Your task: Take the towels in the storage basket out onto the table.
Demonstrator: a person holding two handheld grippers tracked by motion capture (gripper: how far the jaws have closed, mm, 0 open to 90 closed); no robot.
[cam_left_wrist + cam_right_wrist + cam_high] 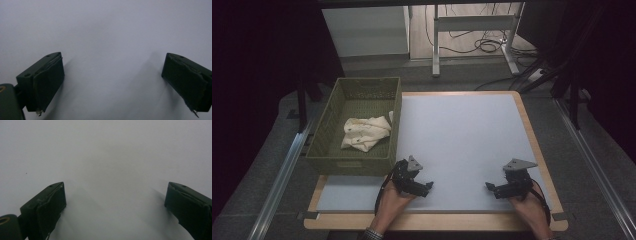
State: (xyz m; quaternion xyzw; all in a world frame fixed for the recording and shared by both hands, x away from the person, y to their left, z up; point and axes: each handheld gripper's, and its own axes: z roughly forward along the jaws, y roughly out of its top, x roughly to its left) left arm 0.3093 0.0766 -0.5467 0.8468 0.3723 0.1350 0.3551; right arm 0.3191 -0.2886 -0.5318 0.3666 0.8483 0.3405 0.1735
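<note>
Both grippers, left (pixel 428 187) and right (pixel 488 187), are held low over the bare mat (pixel 462 140), jaws spread wide and empty; cloth (pixel 364 132) is seen in the basket (pixel 329 162).

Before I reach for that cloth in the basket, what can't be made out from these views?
- Cloth: high view, too small and crumpled to tell what item it is.
- Basket floor under the cloth: covered by it.
- Left gripper and right gripper: their own views face bare mat, so the basket's distance can't be judged there.

Dim room: dark floor (pixel 257 165), a white desk frame (pixel 472 22), tangled cables (pixel 484 45) behind.
</note>
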